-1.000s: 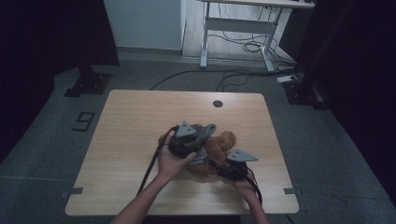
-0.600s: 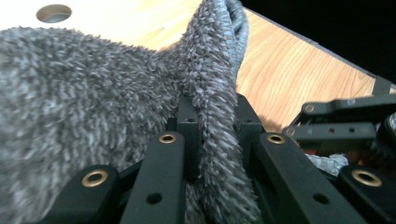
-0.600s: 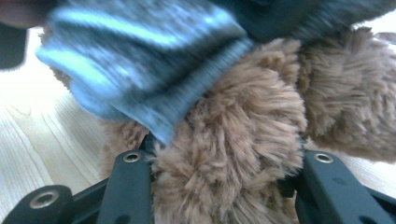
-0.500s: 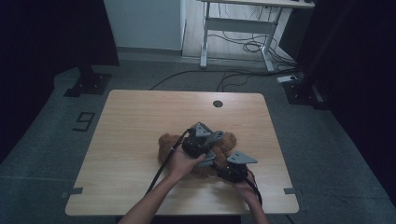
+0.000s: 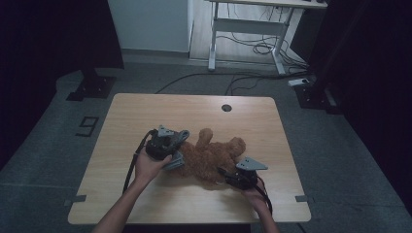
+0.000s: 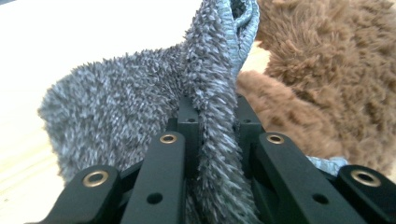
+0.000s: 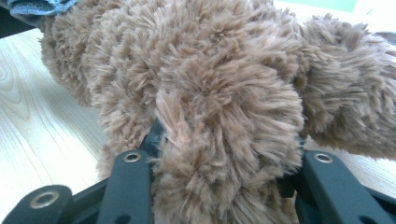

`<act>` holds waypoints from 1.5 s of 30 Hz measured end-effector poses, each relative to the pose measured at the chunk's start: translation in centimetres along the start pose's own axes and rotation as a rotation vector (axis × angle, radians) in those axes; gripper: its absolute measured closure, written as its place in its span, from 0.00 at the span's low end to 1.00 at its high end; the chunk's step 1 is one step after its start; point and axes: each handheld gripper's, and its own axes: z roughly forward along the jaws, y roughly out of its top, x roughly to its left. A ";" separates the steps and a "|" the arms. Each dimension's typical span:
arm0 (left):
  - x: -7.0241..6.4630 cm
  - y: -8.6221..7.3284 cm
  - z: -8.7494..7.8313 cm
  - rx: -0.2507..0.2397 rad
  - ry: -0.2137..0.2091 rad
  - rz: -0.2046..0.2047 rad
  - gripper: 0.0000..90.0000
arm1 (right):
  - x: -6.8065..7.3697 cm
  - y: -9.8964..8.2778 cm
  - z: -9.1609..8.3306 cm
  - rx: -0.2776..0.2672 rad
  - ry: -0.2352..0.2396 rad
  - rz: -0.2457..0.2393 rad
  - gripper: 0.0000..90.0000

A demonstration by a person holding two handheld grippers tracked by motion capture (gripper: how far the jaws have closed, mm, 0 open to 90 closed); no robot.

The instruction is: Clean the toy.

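We have the brown teddy bear [image 5: 211, 158] lying on the desk [image 5: 145, 111], between our two grippers. The left gripper [image 5: 171, 154] has its fingers [image 6: 170, 154] pinched down on a fold of grey fuzzy cloth [image 6: 140, 98]; the cloth rises out from between them, and the bear's fur sits just beyond and to one side of the tips. The right gripper [image 5: 228, 177] has its fingers [image 7: 128, 179] clamped around a thick plush limb of the bear, which bulges out past them on both sides.

We judge the step in hand to be working the cloth against the bear while the other side holds it steady. To do it well, we keep the right grip firm but low on the limb, so that the bear cannot roll. We keep the cloth taut from the left fingers, since the pinch takes only a narrow fold and a hard tug could slip it free. We move the cloth slowly and watch that fur does not get drawn in between the left fingers.
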 end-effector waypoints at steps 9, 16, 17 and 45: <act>-2.2 2.0 -0.6 -0.049 -0.089 -0.004 0.86 | -0.2 -0.1 -0.1 -0.004 0.008 0.002 0.60; -9.5 7.2 1.9 -0.082 -0.194 0.120 0.86 | -0.1 -0.1 -0.1 -0.006 0.000 -0.001 0.60; -10.5 7.8 2.9 -0.067 -0.202 0.135 0.86 | 0.0 -0.1 -0.1 -0.007 -0.002 -0.001 0.60; 0.0 1.1 1.3 -0.015 -0.015 -0.028 0.87 | -0.1 -0.2 -0.1 -0.003 -0.003 0.016 0.61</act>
